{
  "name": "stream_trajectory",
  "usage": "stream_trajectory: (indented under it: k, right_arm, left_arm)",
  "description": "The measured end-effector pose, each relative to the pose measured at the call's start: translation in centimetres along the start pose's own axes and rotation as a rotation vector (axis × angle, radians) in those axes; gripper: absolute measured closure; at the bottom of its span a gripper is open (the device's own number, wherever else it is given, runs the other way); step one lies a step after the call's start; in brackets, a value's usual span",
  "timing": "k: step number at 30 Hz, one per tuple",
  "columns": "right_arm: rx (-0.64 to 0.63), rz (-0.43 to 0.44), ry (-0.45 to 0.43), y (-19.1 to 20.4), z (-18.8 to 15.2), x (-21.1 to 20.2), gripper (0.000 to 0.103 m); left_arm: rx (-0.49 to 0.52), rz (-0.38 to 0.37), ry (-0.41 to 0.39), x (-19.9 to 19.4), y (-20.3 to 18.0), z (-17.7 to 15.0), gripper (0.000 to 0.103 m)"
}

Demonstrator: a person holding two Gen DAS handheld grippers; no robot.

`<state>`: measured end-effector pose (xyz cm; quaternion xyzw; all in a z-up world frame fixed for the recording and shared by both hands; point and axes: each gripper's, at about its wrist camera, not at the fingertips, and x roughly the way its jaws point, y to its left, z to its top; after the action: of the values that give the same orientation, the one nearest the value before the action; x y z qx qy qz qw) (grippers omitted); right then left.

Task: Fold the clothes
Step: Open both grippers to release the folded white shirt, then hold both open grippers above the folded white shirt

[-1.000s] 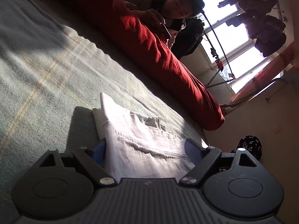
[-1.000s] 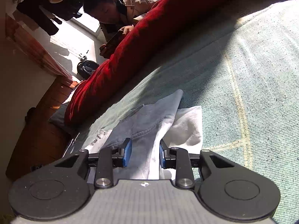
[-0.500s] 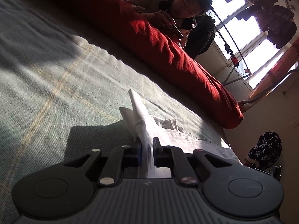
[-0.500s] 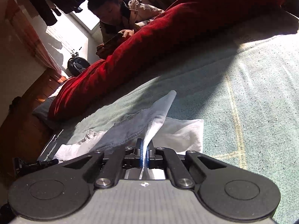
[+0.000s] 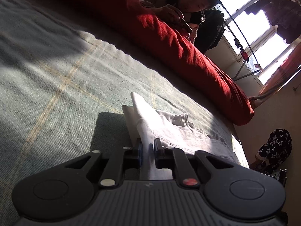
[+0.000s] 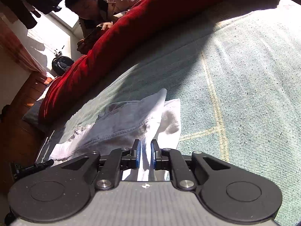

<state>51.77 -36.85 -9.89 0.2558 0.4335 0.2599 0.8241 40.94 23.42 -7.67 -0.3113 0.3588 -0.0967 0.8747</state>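
Left wrist view: left gripper (image 5: 147, 151), jaws drawn narrow, pinching a raised ridge of pale denim garment (image 5: 169, 130) between two blue pads (image 5: 139, 150). Cloth pulled up into a peak straight ahead of the fingertips, stitched hem running off to the right of them, rest spread flat on green bedspread (image 5: 56, 71) in sunlight. One garment, one gripper, two pads. Further ahead and to the right, one long red duvet (image 5: 169, 43) lying across the bed; behind it, one seated person (image 5: 180, 5) bent over a phone (image 5: 186, 24). Far right, bright window (image 5: 263, 37) with dark clothes hanging (image 5: 282, 18).

Right wrist view: right gripper (image 6: 145, 155), jaws easing apart at a narrow gap, a fold of the same pale denim garment (image 6: 128, 120) standing between the blue pads (image 6: 137, 155) and apparently touched by both. Fabric rising to a point just ahead, shaded bulk lying left of the fingertips, a white folded layer showing just right of them. Green bedspread (image 6: 235, 84) stretching away to the right, yellow lines crossing it. Red duvet (image 6: 122, 43) ahead and left, person (image 6: 94, 5) beyond it, wooden furniture (image 6: 24, 98) at far left.
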Motion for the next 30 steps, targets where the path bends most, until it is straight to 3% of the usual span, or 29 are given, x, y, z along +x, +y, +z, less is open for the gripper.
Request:
stream_trajectory:
  k: [2, 4, 6, 8, 10, 14, 17, 19, 22, 25, 27, 30]
  right_arm:
    - [-0.014, -0.012, -0.017, 0.3, -0.6, -1.4, 0.084]
    - [-0.067, -0.044, -0.038, 1.4, -1.1, -3.1, 0.079]
    - [-0.157, -0.074, -0.057, 3.6, -1.4, -4.8, 0.069]
    - [-0.268, -0.068, -0.051, 6.6, -1.8, -5.4, 0.048]
    - [-0.375, -0.065, -0.029, 9.5, -2.7, -5.0, 0.044]
    - [-0.510, -0.132, 0.030, 12.1, -5.7, -2.0, 0.040]
    - [-0.525, -0.199, 0.069, 10.9, -8.1, -1.1, 0.040]
    - [-0.547, -0.218, 0.063, 9.7, -10.1, -2.2, 0.039]
    - [-0.543, -0.220, 0.075, 9.1, -11.6, -4.3, 0.037]
    - [-0.554, -0.243, 0.080, 9.8, -11.4, -5.4, 0.037]
    - [-0.577, -0.242, 0.043, 10.8, -10.4, -5.8, 0.037]
    - [-0.581, -0.219, -0.015, 12.1, -7.7, -4.8, 0.037]
  left_arm:
    - [0.089, 0.048, -0.013, -1.2, -1.6, -0.1, 0.091]
    - [0.180, 0.087, -0.024, -2.3, -3.5, -0.3, 0.081]
    - [0.302, 0.103, -0.022, -2.9, -6.3, -0.7, 0.070]
    - [0.426, 0.099, 0.001, -2.7, -9.6, -1.9, 0.056]
    - [0.538, 0.093, 0.034, -1.8, -12.3, -3.4, 0.047]
    - [0.665, 0.089, 0.098, 0.1, -14.6, -6.8, 0.045]
    - [0.670, 0.122, 0.142, 0.4, -13.2, -8.4, 0.044]
    - [0.621, 0.143, 0.154, -0.1, -10.8, -8.8, 0.044]
    - [0.545, 0.102, 0.141, -1.7, -8.4, -8.4, 0.042]
    - [0.516, 0.101, 0.118, -2.8, -9.0, -7.7, 0.038]
    - [0.525, 0.072, 0.104, -2.9, -9.8, -7.4, 0.031]
    - [0.521, 0.031, 0.098, -2.3, -10.7, -6.8, 0.030]
